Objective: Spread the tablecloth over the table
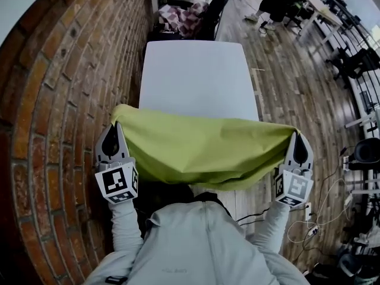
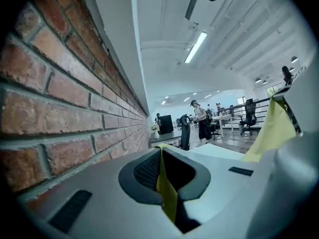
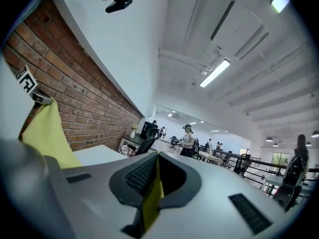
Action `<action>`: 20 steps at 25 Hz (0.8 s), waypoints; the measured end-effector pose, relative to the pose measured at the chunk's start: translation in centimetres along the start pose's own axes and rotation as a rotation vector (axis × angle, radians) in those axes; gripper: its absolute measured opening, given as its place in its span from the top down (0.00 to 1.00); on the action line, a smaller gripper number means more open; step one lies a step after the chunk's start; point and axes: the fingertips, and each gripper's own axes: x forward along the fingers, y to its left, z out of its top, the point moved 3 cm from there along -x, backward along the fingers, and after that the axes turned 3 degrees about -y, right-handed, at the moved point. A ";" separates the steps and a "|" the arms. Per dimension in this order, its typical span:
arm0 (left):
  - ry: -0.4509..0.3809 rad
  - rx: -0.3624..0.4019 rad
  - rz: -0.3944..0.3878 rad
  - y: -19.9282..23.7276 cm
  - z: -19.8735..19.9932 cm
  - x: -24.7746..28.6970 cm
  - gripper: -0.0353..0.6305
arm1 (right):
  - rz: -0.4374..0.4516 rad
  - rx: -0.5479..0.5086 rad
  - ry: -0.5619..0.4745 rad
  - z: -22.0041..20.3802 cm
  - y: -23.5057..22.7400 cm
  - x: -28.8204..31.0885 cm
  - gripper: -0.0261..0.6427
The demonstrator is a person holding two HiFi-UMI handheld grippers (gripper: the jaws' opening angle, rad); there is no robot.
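Left gripper (image 1: 116, 126): clenched on one corner of the tablecloth (image 1: 202, 150). Right gripper (image 1: 295, 136): clenched on the opposite corner. The tablecloth is held stretched between them and sags above the near end of the table (image 1: 199, 76); the far part is bare. Step judged: carrying across. Next: to be drawn level toward the far edge, then lowered.
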 end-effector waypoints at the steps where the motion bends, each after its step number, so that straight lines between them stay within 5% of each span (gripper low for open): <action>1: 0.005 -0.001 -0.004 0.0 -0.1 0.6 0.91 | 0.000 -0.004 0.002 0.1 0.1 0.6 0.93; 20: 0.113 0.045 0.050 -1.1 -2.3 7.6 0.91 | 0.123 0.013 0.086 -3.8 1.3 10.1 0.93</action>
